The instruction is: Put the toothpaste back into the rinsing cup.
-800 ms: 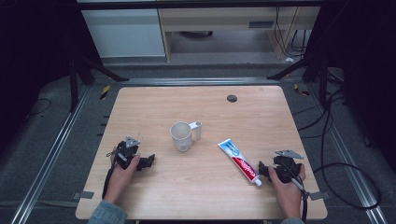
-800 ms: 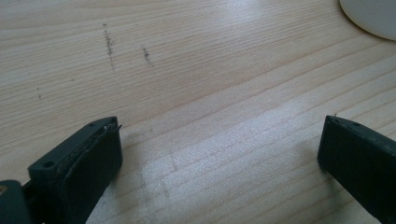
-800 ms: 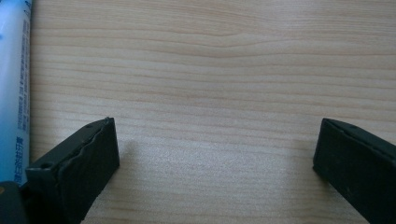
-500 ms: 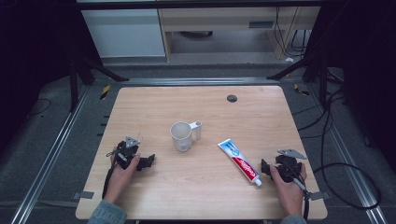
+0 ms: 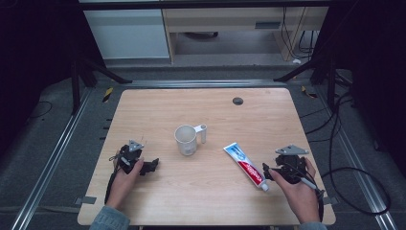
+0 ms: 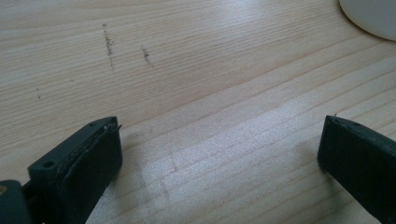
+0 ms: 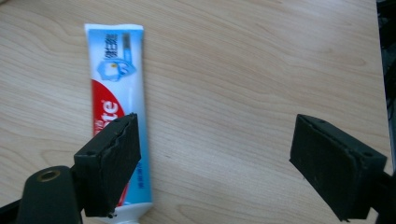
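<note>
A white mug (image 5: 186, 140) with its handle to the right stands at the table's middle; its rim shows at the top right of the left gripper view (image 6: 373, 16). A red, white and blue toothpaste tube (image 5: 246, 165) lies flat to the mug's right, cap end toward the front. My right gripper (image 5: 265, 172) rests by that cap end, open. In the right gripper view the tube (image 7: 116, 93) lies behind the left jaw, and bare wood shows between the jaws of the gripper (image 7: 217, 121). My left gripper (image 5: 151, 166) sits left of the mug, open (image 6: 222, 123) over bare wood.
A dark round grommet (image 5: 238, 100) is set into the wooden table (image 5: 210, 201) near its far edge. Metal rails run along both sides of the table. White and wooden cabinets stand beyond the far edge. Cables lie on the floor at the right.
The right gripper has edged slightly left toward the tube's cap end. The left gripper, mug and tube have kept still.
</note>
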`<state>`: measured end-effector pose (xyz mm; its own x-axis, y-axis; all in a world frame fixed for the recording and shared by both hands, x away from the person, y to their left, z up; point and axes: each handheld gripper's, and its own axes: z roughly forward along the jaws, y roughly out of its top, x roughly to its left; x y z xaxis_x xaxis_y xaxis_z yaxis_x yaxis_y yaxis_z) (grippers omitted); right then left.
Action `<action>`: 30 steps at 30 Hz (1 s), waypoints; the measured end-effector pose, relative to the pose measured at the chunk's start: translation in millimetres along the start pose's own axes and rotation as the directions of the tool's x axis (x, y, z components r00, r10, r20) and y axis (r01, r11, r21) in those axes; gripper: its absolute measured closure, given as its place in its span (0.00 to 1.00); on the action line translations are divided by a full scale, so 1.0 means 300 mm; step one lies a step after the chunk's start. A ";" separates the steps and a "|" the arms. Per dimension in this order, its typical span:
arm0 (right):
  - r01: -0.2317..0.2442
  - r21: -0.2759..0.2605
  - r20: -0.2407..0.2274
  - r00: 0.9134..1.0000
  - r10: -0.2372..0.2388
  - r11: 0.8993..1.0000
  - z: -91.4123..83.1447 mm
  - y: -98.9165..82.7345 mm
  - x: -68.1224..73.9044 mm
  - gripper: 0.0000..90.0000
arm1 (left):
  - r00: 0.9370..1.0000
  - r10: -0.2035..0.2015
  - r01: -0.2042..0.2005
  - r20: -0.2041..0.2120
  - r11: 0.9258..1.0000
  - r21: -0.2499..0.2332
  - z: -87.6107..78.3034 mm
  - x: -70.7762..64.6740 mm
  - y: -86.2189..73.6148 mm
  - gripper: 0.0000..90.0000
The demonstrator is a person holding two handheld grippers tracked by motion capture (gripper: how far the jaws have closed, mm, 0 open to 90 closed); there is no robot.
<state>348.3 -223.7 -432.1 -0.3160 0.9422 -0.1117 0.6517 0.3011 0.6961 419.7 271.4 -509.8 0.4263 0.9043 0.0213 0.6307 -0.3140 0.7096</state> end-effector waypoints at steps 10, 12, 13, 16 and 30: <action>0.039 0.039 -0.031 0.999 -0.037 0.998 -0.043 0.111 0.008 0.30 | 1.000 0.001 -0.001 0.002 1.000 -0.001 -0.001 0.000 -0.001 0.00; 0.044 0.051 -0.055 0.998 -0.042 0.998 -0.053 0.145 0.002 0.30 | 1.000 0.001 -0.001 0.002 1.000 -0.001 -0.002 0.000 -0.002 0.00; 0.047 0.053 -0.062 0.997 -0.043 0.998 -0.055 0.156 0.003 0.30 | 1.000 0.001 -0.001 0.004 1.000 -0.001 -0.002 0.000 -0.003 0.00; 0.063 0.064 -0.061 0.996 -0.060 0.996 -0.050 0.184 0.012 0.28 | 1.000 0.004 -0.004 0.007 1.000 0.000 -0.005 0.000 -0.005 0.00; 0.161 0.148 -0.090 0.985 -0.149 0.976 -0.008 0.260 0.064 0.25 | 1.000 0.002 -0.002 0.002 1.000 -0.001 -0.008 0.000 -0.008 0.00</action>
<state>391.4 -182.5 -378.2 -0.4702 0.8698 -0.1495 0.6873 0.4671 0.5563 416.7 272.6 -509.8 0.4291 0.9030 0.0214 0.6293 -0.3159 0.7101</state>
